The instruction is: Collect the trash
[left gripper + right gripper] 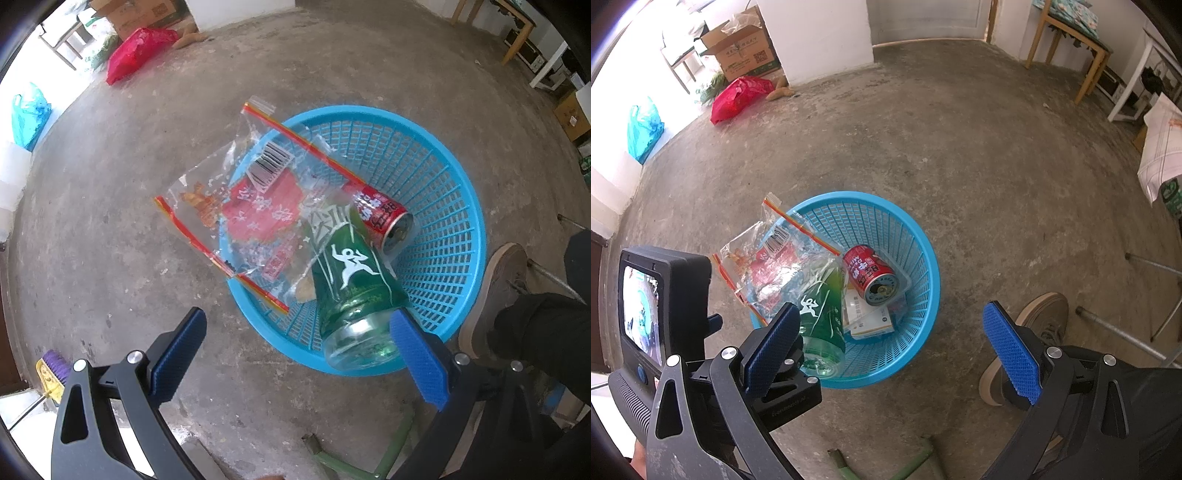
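My left gripper (297, 354) hung over the near rim of the blue plastic basket (436, 192), its 2 blue pads spread wide and clamped on nothing. The green plastic bottle (354, 291) lay tilted in the basket, its clear base against the near rim and just beside my right-hand pad; whether they touched I could not tell. It wore a green label with a white running figure. A clear snack wrapper (243, 206) with red edges and a barcode draped over the basket's left rim, and a red drink can (384, 218) lay on its side beyond the bottle.

My right gripper (890, 343) was also spread apart and empty, above the concrete floor (960, 147). Only its view showed the white carton (868, 317) at the basket's bottom, under the can.
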